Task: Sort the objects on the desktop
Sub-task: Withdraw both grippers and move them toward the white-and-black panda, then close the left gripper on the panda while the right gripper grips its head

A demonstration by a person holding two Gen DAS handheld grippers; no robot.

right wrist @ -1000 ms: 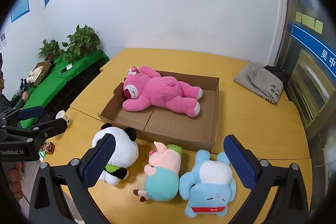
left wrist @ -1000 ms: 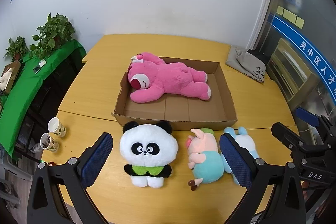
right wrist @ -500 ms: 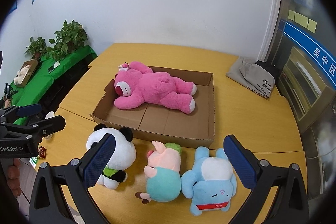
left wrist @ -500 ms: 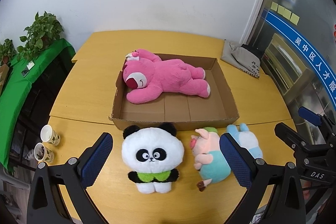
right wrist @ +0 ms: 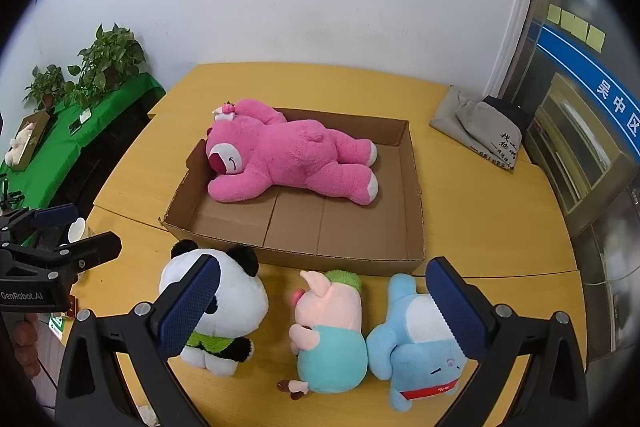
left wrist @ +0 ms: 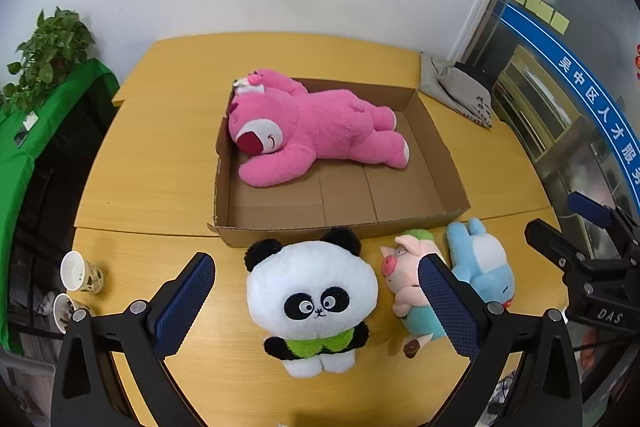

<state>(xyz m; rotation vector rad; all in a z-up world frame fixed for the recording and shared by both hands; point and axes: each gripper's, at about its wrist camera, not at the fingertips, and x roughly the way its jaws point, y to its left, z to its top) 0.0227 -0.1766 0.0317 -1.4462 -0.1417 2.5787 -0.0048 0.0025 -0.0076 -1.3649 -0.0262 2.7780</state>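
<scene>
A pink plush bear (left wrist: 316, 131) (right wrist: 288, 155) lies in an open cardboard box (left wrist: 340, 223) (right wrist: 416, 195) on the yellow table. In front of the box stand a panda plush (left wrist: 312, 299) (right wrist: 216, 303), a pink pig plush (left wrist: 408, 283) (right wrist: 328, 323) and a blue plush (left wrist: 484, 267) (right wrist: 416, 343). My left gripper (left wrist: 316, 311) is open, its fingers either side of the panda, above it. My right gripper (right wrist: 320, 307) is open above the pig, fingers spread from the panda to the blue plush. Each gripper shows at the edge of the other's view.
Two paper cups (left wrist: 80, 271) stand at the table's left edge. A grey folded bag (left wrist: 464, 95) (right wrist: 484, 131) lies at the far right corner. A green-covered table with potted plants (right wrist: 108, 63) stands to the left.
Both grippers have moved forward and lower toward the plush toys, which look larger now. The panda sits more centred between the left fingers. Nothing was grasped.
</scene>
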